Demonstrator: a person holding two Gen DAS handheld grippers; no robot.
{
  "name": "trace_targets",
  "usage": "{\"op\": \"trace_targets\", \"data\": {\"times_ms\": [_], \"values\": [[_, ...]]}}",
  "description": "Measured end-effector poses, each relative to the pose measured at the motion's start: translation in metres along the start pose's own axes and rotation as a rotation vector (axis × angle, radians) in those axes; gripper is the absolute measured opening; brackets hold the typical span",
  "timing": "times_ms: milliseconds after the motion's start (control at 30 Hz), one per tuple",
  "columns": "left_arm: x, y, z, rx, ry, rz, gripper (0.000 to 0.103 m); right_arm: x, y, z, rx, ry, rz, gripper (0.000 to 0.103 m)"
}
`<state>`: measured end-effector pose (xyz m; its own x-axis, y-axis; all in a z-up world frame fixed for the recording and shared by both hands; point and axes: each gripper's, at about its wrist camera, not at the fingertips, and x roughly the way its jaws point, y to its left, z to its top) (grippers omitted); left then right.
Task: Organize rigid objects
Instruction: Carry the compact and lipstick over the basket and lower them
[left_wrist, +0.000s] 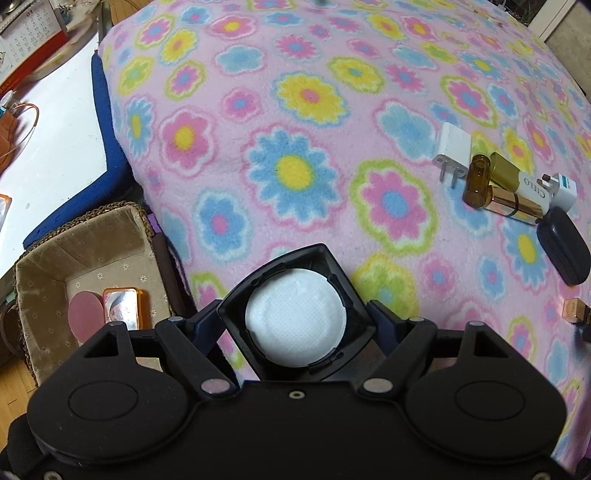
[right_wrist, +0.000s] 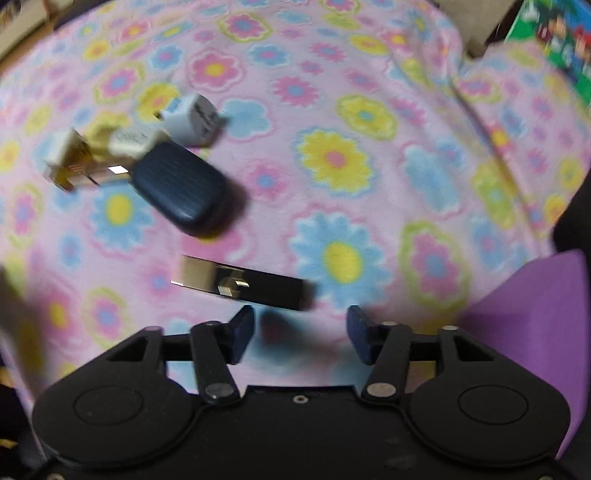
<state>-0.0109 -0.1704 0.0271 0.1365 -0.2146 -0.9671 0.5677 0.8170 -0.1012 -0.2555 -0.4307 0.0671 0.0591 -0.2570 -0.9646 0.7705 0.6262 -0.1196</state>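
Compact case (left_wrist: 295, 314) pinched between left gripper (left_wrist: 295, 325) fingers, over blanket's (left_wrist: 295, 110) near-left edge, likely bound for basket (left_wrist: 48, 266). Right gripper (right_wrist: 301, 334) fingers spread, nearing black-gold tube (right_wrist: 243, 282).

A pink flowered blanket (left_wrist: 332, 110) lies beside a white table (left_wrist: 62, 122), above wooden floor (left_wrist: 14, 384).

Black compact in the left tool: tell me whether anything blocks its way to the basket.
Nothing visible does. The compact sits clamped in the left tool, and the basket lies open-topped to its left, past the blanket's edge.
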Motion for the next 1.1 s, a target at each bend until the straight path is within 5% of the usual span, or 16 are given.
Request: {"op": "trace_targets", "data": {"times_ms": [100, 333, 400, 633, 800, 1100], "values": [[-0.003, 0.007, -0.002, -0.008, -0.008, -0.003, 0.077, -0.001, 0.021, 0.008, -0.008, -0.033, -0.024, 0.09], [-0.009, 0.032, -0.003, -0.028, -0.025, 0.019, 0.077, 0.026, 0.034, 0.022, 0.044, 0.04, -0.041, 0.089], [-0.009, 0.041, -0.003, -0.039, -0.024, 0.025, 0.077, 0.035, 0.032, 0.023, 0.077, 0.061, -0.031, 0.081], [-0.017, 0.09, -0.003, -0.101, -0.024, 0.027, 0.077, 0.014, 0.059, 0.017, 0.029, 0.017, -0.036, 0.081], [-0.03, 0.141, -0.006, -0.188, -0.054, 0.071, 0.077, -0.015, 0.124, 0.005, -0.09, -0.02, 0.067, 0.081], [-0.043, 0.234, -0.018, -0.408, -0.117, 0.161, 0.077, -0.05, 0.298, -0.024, -0.354, -0.021, 0.303, 0.081]]}}
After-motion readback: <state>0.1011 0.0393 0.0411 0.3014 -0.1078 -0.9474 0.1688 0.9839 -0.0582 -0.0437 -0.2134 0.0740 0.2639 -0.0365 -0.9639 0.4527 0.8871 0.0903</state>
